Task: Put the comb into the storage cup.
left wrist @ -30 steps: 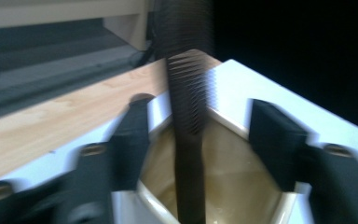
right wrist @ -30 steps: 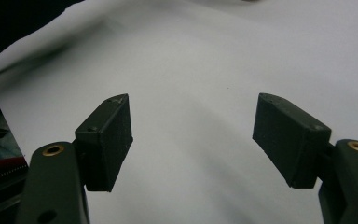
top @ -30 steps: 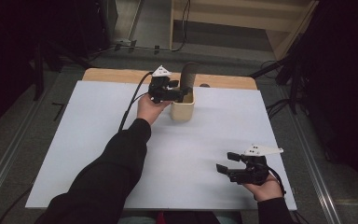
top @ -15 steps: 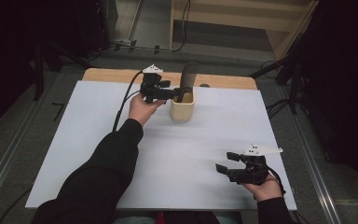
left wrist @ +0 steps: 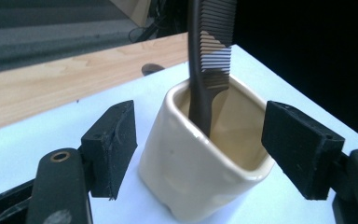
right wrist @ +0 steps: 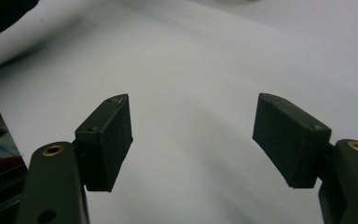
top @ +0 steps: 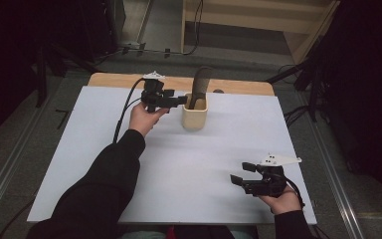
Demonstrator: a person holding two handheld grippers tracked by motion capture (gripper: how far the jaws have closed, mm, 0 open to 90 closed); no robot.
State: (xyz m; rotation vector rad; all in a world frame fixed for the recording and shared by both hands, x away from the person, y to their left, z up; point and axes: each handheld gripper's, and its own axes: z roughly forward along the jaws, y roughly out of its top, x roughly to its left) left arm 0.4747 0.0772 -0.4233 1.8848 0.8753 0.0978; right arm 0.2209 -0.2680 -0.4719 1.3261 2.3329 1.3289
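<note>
A cream ceramic cup (top: 195, 117) stands at the back middle of the white table top (top: 189, 164), with a dark comb (top: 199, 85) upright in it, teeth end up. My left gripper (top: 181, 101) hovers just left of the cup, pointing at it. Its jaws have just been opening and stand open. In the left gripper view the cup (left wrist: 200, 163) and the comb (left wrist: 210, 56) sit a little beyond the left gripper (left wrist: 200, 142), framed by the pads (left wrist: 114, 140) without touching them. My right gripper (top: 239, 174) rests open at the front right; the right gripper (right wrist: 193, 140) has nothing between its jaws.
A wooden strip (top: 238, 85) runs along the table's far edge, with a small dark spot (top: 218, 91) just behind the cup. Cables and a metal frame lie on the floor beyond. The left gripper's cable (top: 122, 114) trails over the table's left part.
My left gripper has drawn back leftward from the cup, away from the comb, which stays standing in the cup. The right gripper has kept still.
</note>
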